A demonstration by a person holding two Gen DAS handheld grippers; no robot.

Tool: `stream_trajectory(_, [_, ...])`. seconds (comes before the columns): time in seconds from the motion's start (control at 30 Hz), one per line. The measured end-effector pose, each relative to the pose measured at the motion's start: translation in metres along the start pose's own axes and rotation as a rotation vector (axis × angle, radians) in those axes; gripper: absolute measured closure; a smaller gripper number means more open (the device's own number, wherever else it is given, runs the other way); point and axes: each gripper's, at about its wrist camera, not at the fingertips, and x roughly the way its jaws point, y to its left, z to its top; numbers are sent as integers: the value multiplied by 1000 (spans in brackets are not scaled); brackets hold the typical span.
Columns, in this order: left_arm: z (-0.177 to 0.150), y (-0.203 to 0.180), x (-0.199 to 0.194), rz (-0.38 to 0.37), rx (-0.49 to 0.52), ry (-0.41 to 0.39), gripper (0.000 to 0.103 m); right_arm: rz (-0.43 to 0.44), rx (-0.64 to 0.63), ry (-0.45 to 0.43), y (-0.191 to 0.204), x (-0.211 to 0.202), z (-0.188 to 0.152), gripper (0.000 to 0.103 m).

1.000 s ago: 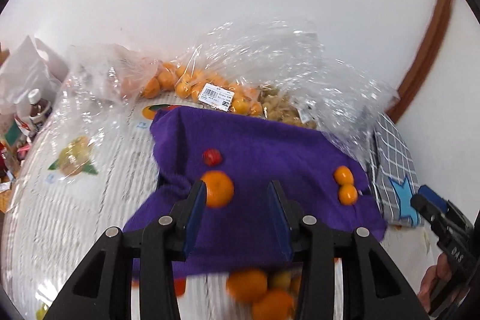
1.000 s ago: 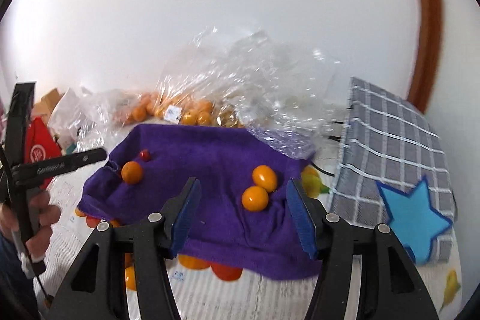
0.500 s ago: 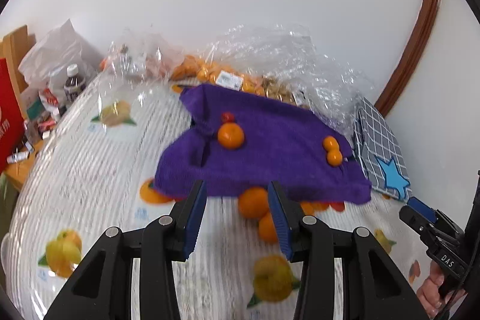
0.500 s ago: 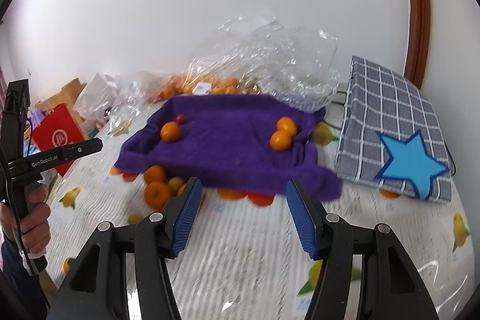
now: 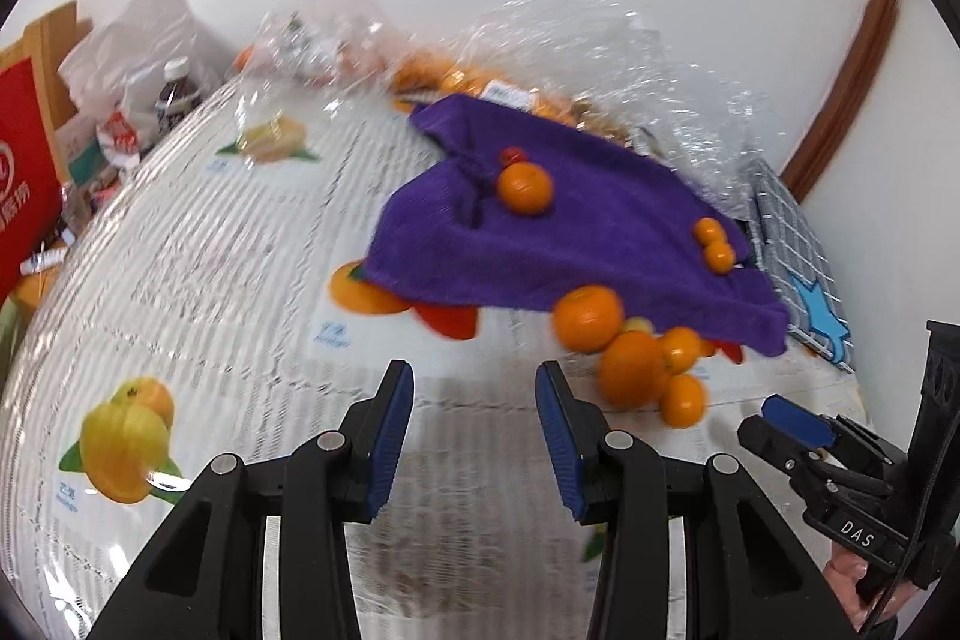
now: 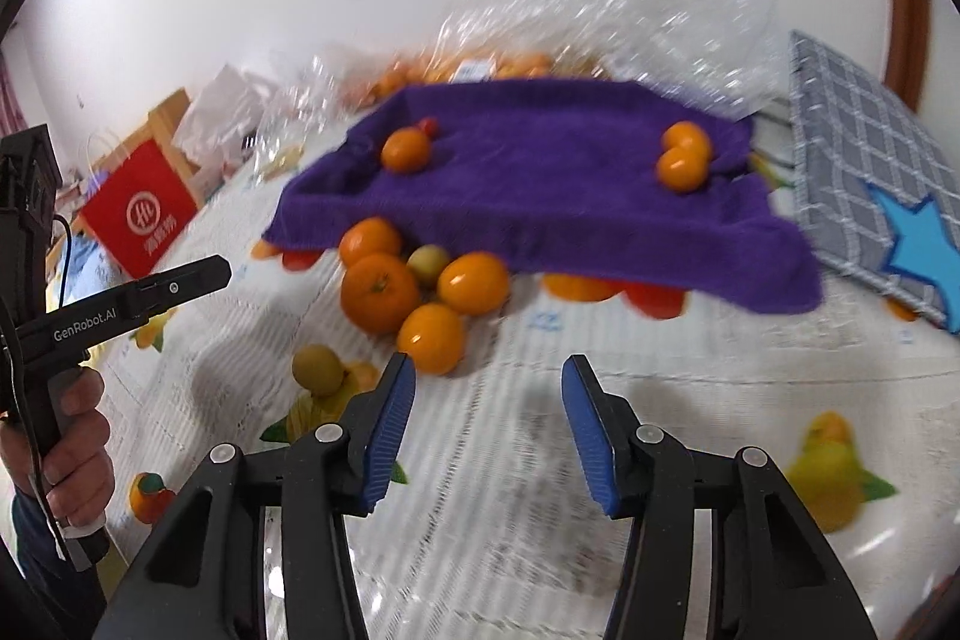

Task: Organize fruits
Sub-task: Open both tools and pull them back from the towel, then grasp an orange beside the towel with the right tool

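A purple towel (image 5: pixel 570 220) (image 6: pixel 540 172) lies on the table with one orange (image 5: pixel 524 187) (image 6: pixel 406 149), a small red fruit (image 5: pixel 512 155) (image 6: pixel 428 125) and two small oranges (image 5: pixel 714 244) (image 6: pixel 681 160) on it. Several loose oranges (image 5: pixel 630 370) (image 6: pixel 414 292) cluster at the towel's front edge, with a yellow-green fruit (image 6: pixel 427 263) among them. My left gripper (image 5: pixel 472 370) is open over bare tablecloth, to the left of the cluster. My right gripper (image 6: pixel 489 361) hangs just in front of the cluster; its jaws are closing with nothing between them.
Clear plastic bags of oranges (image 5: pixel 456 76) lie behind the towel by the wall. A grey checked pouch with a blue star (image 6: pixel 870 184) sits to the right. A red bag (image 6: pixel 138 214) and a bottle (image 5: pixel 177 91) stand at the left. The tablecloth (image 5: pixel 240 280) bears printed fruit.
Both grippers have drawn back from the towel and sunk toward the table, so the loose oranges in front now show. The right jaws have narrowed a little.
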Motion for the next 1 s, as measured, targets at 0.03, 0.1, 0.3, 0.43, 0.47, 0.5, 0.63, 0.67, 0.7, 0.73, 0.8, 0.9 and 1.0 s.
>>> stream_trajectory(0.03, [-1,6,4,-4,-10,6,63,8,-3,13,4,7,0,53])
stream_trajectory(0.1, [0,12,10,-6,-20,11,63,28,-5,27,8,16,0,53])
stream_trajectory(0.3, [1,17,23,-28,-28,13,55,33,-10,60,19,40,1,53])
stream_trajectory(0.43, [-3,14,28,-39,2,4,51,9,-5,63,18,47,5,54])
stream_trajectory(0.47, [-3,15,29,-39,4,10,50,6,-4,65,18,48,6,54])
stream_trajectory(0.5, [-4,15,31,-40,4,22,50,1,-5,68,19,49,6,54])
stream_trajectory(0.63, [-6,19,30,-53,-9,22,50,-24,-19,61,22,51,6,56])
stream_trajectory(0.67, [-6,20,30,-54,-11,20,50,-29,-23,59,22,51,6,57])
stream_trajectory(0.7, [-7,21,30,-56,-14,19,50,-31,-30,57,22,51,7,59])
stream_trajectory(0.73, [-7,21,30,-57,-17,19,50,-28,-38,56,23,52,6,60])
stream_trajectory(0.8, [-7,22,30,-55,-18,17,50,-13,-45,55,23,51,6,67])
stream_trajectory(0.9, [-7,21,30,-49,-13,15,50,11,-49,57,23,49,5,71])
stream_trajectory(1.0, [-7,20,30,-47,-11,14,50,15,-55,60,22,46,3,71])
